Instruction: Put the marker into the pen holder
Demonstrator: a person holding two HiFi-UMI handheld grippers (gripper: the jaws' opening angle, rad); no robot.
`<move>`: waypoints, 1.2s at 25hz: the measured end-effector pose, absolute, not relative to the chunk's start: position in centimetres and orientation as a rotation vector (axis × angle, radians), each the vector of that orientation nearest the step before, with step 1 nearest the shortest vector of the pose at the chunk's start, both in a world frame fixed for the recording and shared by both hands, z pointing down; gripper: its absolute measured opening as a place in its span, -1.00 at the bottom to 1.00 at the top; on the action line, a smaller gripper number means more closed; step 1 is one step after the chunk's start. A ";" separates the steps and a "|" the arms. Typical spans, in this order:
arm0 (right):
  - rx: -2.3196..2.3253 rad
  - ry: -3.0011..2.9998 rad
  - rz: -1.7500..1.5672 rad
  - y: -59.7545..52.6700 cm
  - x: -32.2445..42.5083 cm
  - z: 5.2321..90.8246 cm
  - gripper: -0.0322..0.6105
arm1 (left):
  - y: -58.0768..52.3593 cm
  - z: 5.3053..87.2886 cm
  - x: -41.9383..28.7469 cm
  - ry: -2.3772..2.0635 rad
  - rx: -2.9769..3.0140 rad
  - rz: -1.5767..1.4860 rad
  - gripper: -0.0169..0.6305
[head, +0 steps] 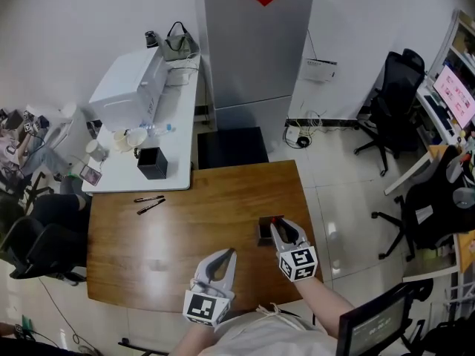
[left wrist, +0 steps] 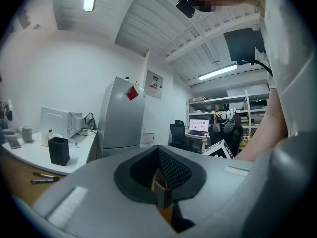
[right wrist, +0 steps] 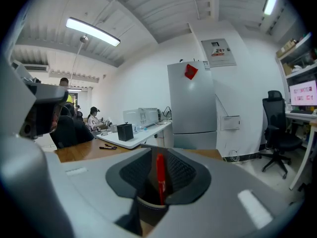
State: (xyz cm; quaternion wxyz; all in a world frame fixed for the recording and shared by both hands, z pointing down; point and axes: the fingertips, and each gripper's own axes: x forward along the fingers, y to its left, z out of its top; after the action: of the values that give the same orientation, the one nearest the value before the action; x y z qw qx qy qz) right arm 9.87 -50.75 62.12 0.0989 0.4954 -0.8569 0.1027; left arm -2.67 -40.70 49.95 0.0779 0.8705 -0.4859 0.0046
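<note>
Right gripper view: red marker (right wrist: 160, 175) upright in pen holder (right wrist: 148, 213)

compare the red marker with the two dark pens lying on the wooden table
The red marker stands upright in the pen holder; the two dark pens lie flat on the wooden table. The marker is red, the pens dark. The marker sits between the jaws of the open right claw; the pens lie away from it. All are slim writing tools.

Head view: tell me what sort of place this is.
Probably an office: a wooden table, black swivel chairs and a lit monitor at the right.
</note>
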 end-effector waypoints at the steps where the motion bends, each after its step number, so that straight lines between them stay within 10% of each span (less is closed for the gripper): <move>1: 1.459 -2.535 0.306 -50.7 9.7 62.2 -0.60 | -40.9 49.9 -2.7 -1.454 2.612 0.011 -0.91; 9: 1.481 -2.523 0.275 -50.2 11.0 61.3 -0.44 | -41.7 49.7 -1.6 -1.408 2.651 -0.005 -0.91; 16: 1.499 -2.472 0.242 -49.7 12.8 60.2 -0.89 | -41.5 49.2 -0.4 -1.393 2.671 0.001 -0.91; 30: 1.606 -2.652 -0.065 -41.1 10.3 44.5 -0.89 | -39.4 45.1 -1.6 -1.413 2.729 -0.116 -0.91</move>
State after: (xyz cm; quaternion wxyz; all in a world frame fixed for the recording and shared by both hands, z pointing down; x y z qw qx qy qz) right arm 10.28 -41.09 44.52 0.0202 0.5178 -0.8550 -0.0209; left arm -1.59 -39.44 45.14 0.0331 0.8870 -0.4591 -0.0376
